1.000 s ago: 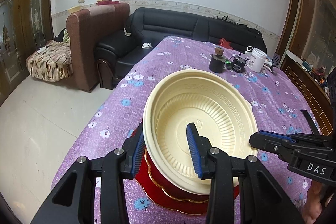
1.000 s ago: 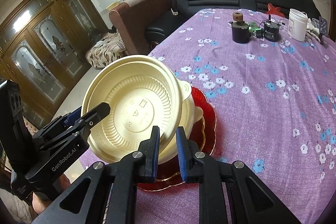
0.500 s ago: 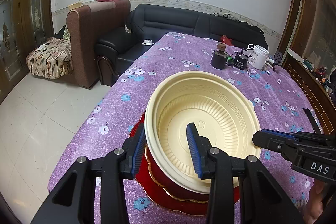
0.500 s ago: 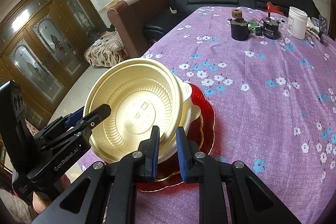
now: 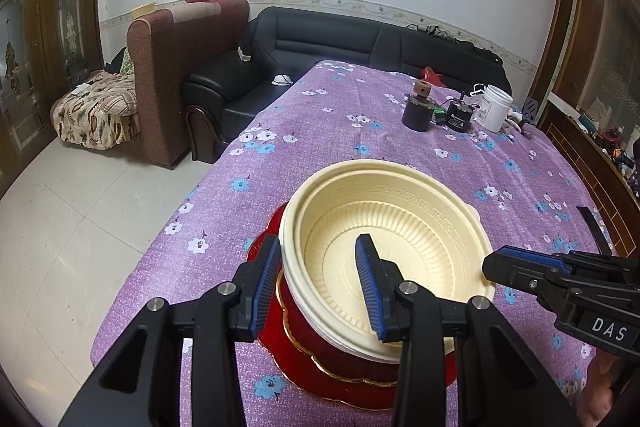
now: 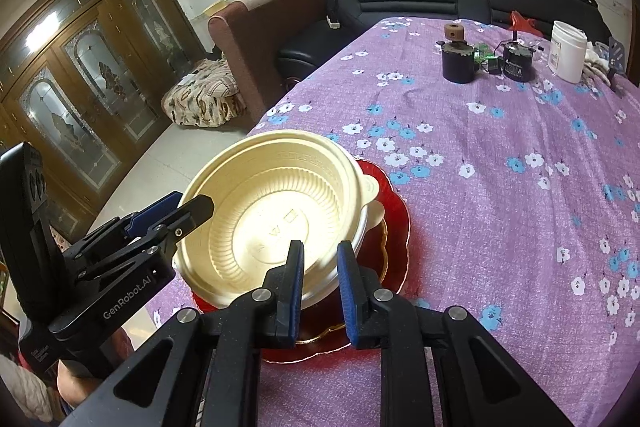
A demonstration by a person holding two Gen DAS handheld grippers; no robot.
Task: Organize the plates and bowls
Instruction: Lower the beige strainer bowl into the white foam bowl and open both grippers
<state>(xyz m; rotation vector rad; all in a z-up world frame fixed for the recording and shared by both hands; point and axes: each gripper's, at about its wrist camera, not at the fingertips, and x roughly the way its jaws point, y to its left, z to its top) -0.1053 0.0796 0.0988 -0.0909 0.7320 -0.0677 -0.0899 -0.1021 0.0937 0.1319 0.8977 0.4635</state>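
A cream plastic bowl [image 5: 396, 227] rests nested on other cream bowls, stacked on a red plate [image 5: 316, 359] with a gold rim near the table's front left corner. My left gripper [image 5: 318, 281] straddles the bowl's near rim with its jaws apart, one finger outside and one inside. My right gripper [image 6: 318, 281] straddles the opposite rim [image 6: 316, 291], jaws a little apart around it. The bowl [image 6: 276, 211] and red plate [image 6: 396, 227] show in the right wrist view, with the left gripper [image 6: 192, 211] at the left. The right gripper [image 5: 496, 265] shows at right in the left wrist view.
The table wears a purple flowered cloth [image 5: 352, 131]. At its far end stand a dark cup [image 5: 416, 113], a black device [image 5: 458, 117] and a white jar [image 5: 496, 107]. A black sofa [image 5: 340, 43] and brown armchair [image 5: 176, 67] lie beyond; the floor drops off left.
The cream bowl, held tilted above the stack a second ago, has come down level onto the stack. Both grippers lowered with it, and the right jaws have opened a little.
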